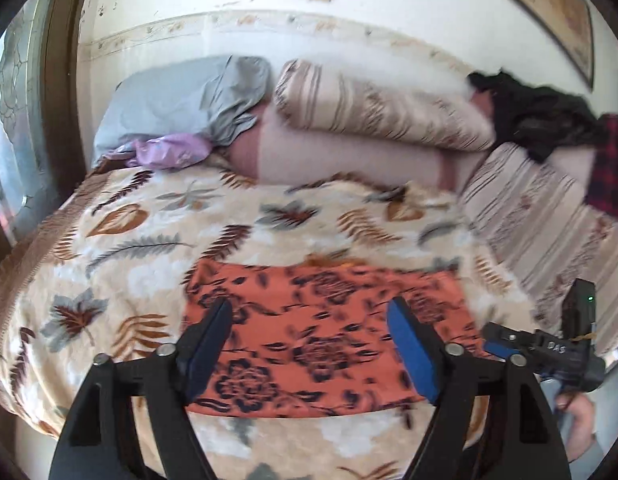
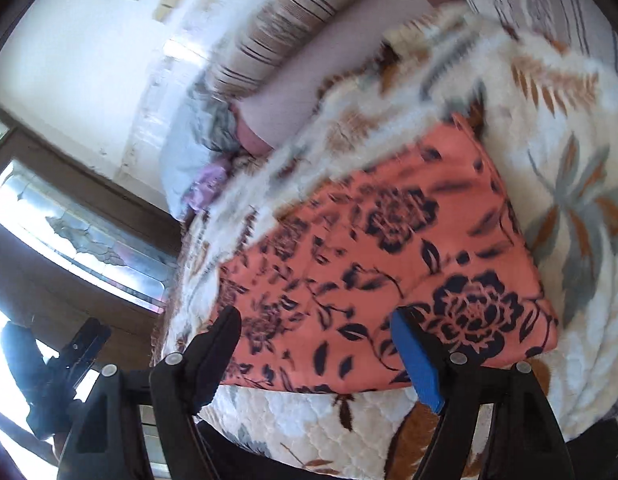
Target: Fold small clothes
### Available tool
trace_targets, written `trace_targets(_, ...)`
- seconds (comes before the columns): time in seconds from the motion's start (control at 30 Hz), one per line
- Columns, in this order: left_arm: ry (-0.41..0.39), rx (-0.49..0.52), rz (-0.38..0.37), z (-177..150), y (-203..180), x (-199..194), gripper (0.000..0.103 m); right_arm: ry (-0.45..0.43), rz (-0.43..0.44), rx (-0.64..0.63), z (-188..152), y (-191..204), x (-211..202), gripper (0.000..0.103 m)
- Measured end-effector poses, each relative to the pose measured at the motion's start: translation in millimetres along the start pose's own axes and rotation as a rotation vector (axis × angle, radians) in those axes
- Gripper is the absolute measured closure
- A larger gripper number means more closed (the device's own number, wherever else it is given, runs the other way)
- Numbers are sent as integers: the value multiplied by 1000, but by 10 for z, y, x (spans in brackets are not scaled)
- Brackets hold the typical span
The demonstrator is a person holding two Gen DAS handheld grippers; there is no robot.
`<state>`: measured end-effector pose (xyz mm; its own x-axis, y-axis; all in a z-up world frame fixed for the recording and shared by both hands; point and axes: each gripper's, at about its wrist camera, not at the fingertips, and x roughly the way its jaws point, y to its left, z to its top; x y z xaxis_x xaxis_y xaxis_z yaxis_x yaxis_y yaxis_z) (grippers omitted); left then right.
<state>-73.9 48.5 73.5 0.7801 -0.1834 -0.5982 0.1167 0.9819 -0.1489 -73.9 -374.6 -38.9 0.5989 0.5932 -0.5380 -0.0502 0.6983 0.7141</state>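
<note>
An orange garment with dark floral print [image 1: 329, 332] lies flat as a folded rectangle on the leaf-patterned blanket [image 1: 149, 240], near the bed's front edge. My left gripper [image 1: 311, 308] is open and empty, hovering over the garment's near half. My right gripper [image 2: 315, 320] is open and empty above the garment [image 2: 389, 240] near its front edge. The right gripper's body shows at the right edge of the left wrist view [image 1: 549, 348], and the left gripper's body at the lower left of the right wrist view [image 2: 69, 360].
Pillows [image 1: 369, 108] and a grey cushion [image 1: 181, 100] lie at the head of the bed by the wall. A purple cloth [image 1: 169, 152] sits beside them. Dark clothes [image 1: 541, 116] and a plaid piece [image 1: 613, 168] are piled at the right. A window [image 2: 89, 232] is at the left.
</note>
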Motion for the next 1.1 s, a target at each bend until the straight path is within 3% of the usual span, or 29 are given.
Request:
trace_targets(0.1,-14,-48,23,-114,46,56,14,-93,22,-67,-17,248,-299,18)
trace_targets(0.17,67,-55,110,-207,174,395,13,-113,7,-91,-18,269,-325,12)
trace_targets(0.3,226,-108,240,-462,560,1204,13,3,25,49,30,-133,196,12)
trace_targets(0.33,276,-120,258,-534,646,1390,13,26,5,88,13,-277,347,12)
trace_targets(0.4,374,-149,304,-709,816,1708,13,115,-147,195,-75,-682,658,17)
trace_targets(0.43,411,-145,319,-804,858,1791,13,98,-123,222,-116,-790,665,19)
trace_targets(0.5,384,-110,326,-884,889,1813,11,47,-95,228,-116,-839,530,20)
trace_targets(0.57,384,-90,327,-895,877,1808,11,30,-152,205,-84,-859,424,20)
trace_targets(0.7,380,-103,313,-902,911,1806,11,26,-154,233,-63,-960,316,20)
trace_targets(0.87,375,-95,310,-877,930,1844,11,11,-221,225,-91,-796,231,19)
trace_targets(1.03,374,-88,315,-879,919,1861,10,62,-113,105,-168,-391,274,18)
trace_targets(1.1,371,-86,317,-885,910,1865,10,107,-109,60,-199,-432,459,18)
